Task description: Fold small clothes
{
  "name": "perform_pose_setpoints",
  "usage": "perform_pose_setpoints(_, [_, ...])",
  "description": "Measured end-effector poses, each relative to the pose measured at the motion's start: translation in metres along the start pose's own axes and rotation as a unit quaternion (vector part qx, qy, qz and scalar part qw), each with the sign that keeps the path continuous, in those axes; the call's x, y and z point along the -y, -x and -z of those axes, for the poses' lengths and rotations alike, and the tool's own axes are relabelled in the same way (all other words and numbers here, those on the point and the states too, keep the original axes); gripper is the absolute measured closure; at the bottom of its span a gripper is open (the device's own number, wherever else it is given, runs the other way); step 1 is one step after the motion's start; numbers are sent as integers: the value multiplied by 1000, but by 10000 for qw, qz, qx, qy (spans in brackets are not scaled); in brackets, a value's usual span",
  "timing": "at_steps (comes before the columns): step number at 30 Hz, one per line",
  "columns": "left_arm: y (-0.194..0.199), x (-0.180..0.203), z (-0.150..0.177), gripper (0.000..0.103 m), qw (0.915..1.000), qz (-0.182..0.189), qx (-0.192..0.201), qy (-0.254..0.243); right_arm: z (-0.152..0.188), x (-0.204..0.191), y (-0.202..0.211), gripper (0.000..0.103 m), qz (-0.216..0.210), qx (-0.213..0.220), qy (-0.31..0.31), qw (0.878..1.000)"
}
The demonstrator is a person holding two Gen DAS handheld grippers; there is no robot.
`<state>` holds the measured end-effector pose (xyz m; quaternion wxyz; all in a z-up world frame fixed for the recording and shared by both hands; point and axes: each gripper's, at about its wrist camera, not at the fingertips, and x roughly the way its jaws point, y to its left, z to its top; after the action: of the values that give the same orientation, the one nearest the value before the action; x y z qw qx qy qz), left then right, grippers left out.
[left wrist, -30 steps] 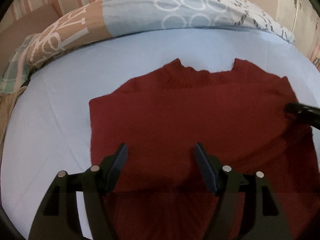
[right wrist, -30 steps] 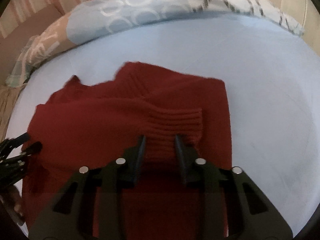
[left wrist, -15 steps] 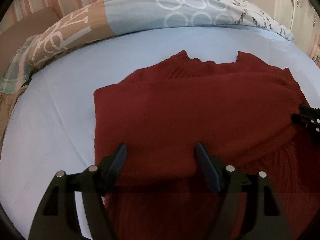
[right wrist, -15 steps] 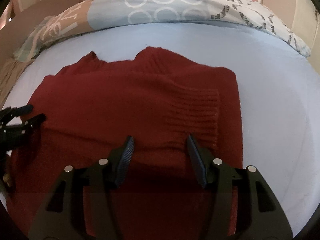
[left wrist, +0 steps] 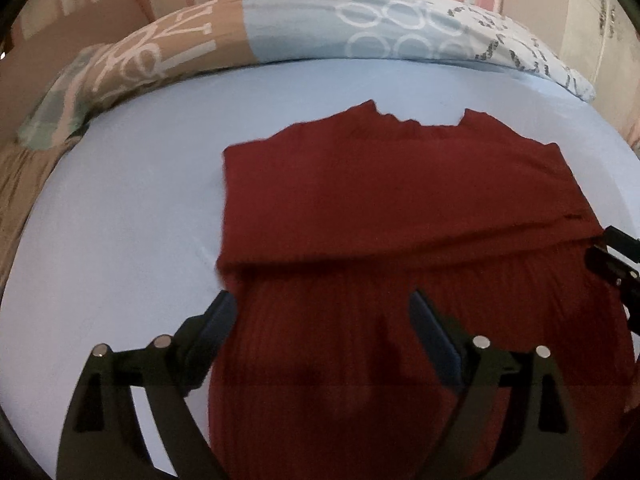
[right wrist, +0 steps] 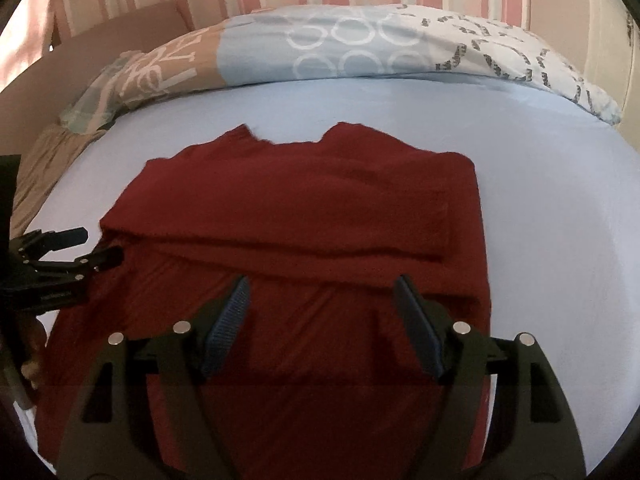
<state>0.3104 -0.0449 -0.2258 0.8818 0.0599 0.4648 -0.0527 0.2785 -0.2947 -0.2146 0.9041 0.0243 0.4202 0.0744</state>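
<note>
Both of your grippers hang spread wide over a dark red sweater on the bed, holding nothing.

From your left wrist, the left gripper (left wrist: pixel 322 310) has its jaws wide apart with the sweater (left wrist: pixel 400 208) directly under and ahead of them; its left finger sits over the sweater's left edge. The sweater lies flat on the pale blue sheet (left wrist: pixel 120 220), sleeves folded across the body, neckline at the far end. Your right gripper (left wrist: pixel 612 256) shows at the right edge, beside the folded sleeve. A patterned blanket (left wrist: pixel 320 24) lies beyond.

From your right wrist, the right gripper (right wrist: pixel 322 294) is equally wide, empty, above the sweater's (right wrist: pixel 300 208) near half. The ribbed cuff lies just ahead to the right. Your left gripper (right wrist: pixel 76 248) hovers at the sweater's left edge, the blanket (right wrist: pixel 340 44) well beyond.
</note>
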Motion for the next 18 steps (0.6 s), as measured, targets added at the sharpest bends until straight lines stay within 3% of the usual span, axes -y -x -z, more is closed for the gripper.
perform_pose_setpoints(8, [44,-16,41,13,9983,275,-123,495,24,-15,42,28,-12,-66,-230,9997])
perform_pose_setpoints(11, [66,-13,59,13,9988,338,-49,345,41,-22,63,28,-44,-75,-233,9997])
perform_pose_setpoints(18, [117,0,109,12,9999,112,49,56,85,-37,107,28,108,-77,20,9999])
